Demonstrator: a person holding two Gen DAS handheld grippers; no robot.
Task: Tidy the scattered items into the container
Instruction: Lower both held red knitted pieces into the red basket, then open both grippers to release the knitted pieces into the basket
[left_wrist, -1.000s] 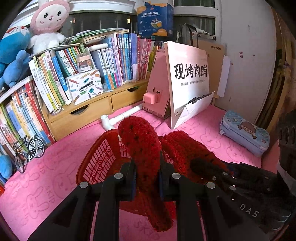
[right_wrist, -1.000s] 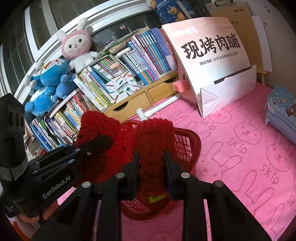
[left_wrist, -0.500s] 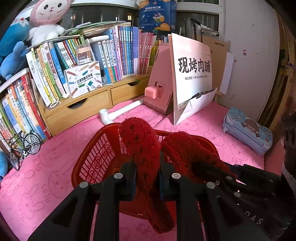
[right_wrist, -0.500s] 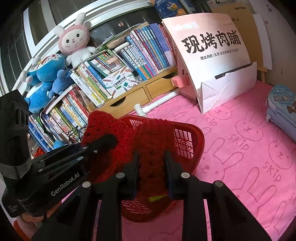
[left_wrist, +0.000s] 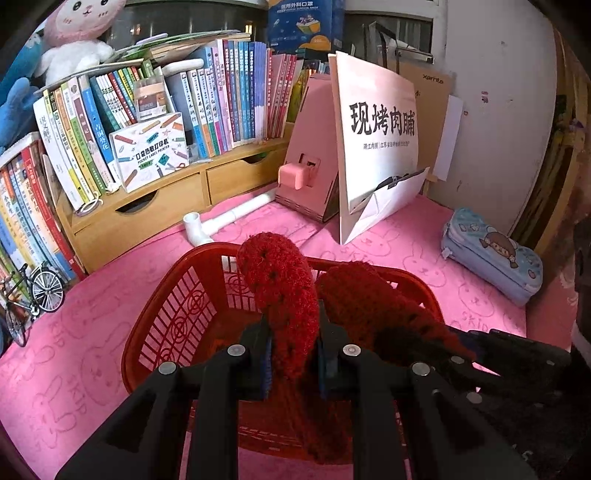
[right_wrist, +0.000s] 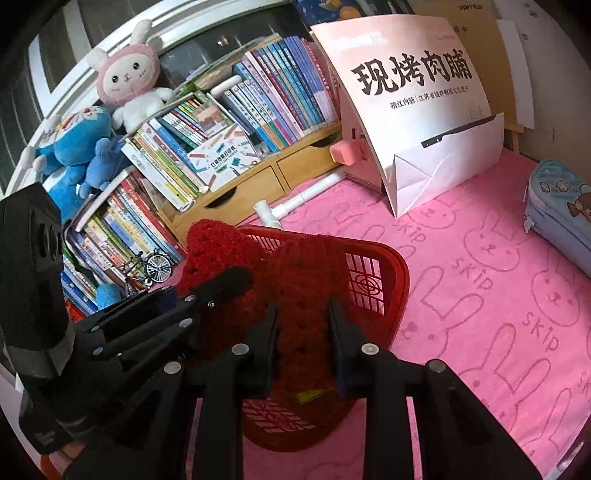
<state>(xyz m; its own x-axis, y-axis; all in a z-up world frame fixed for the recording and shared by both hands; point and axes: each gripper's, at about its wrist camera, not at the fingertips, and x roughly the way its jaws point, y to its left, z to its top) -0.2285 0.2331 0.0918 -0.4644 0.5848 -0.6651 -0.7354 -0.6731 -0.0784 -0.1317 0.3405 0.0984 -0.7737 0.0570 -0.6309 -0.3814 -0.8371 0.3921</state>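
Taking the red basket (left_wrist: 173, 314) as the landmark: its open top is crowded by two red knitted pieces, one pinched in the left gripper (left_wrist: 291, 354) and one in the right gripper (right_wrist: 303, 332), side by side above it. Behind the basket a white pipe (left_wrist: 229, 221) lies just beside the rim, with the wooden drawer shelf (left_wrist: 166, 206) and the white paper bag (right_wrist: 424, 122) further back. To the right, bare pink cloth (right_wrist: 480, 295) runs to the blue pencil case (left_wrist: 491, 254); to the left, cloth reaches a small model bicycle (left_wrist: 33, 299)

You see fuzzy red knitted slippers (left_wrist: 280, 295), a glossy plastic lattice basket (left_wrist: 177, 310) — and a pink terry-cloth counter (right_wrist: 480, 295) cover.
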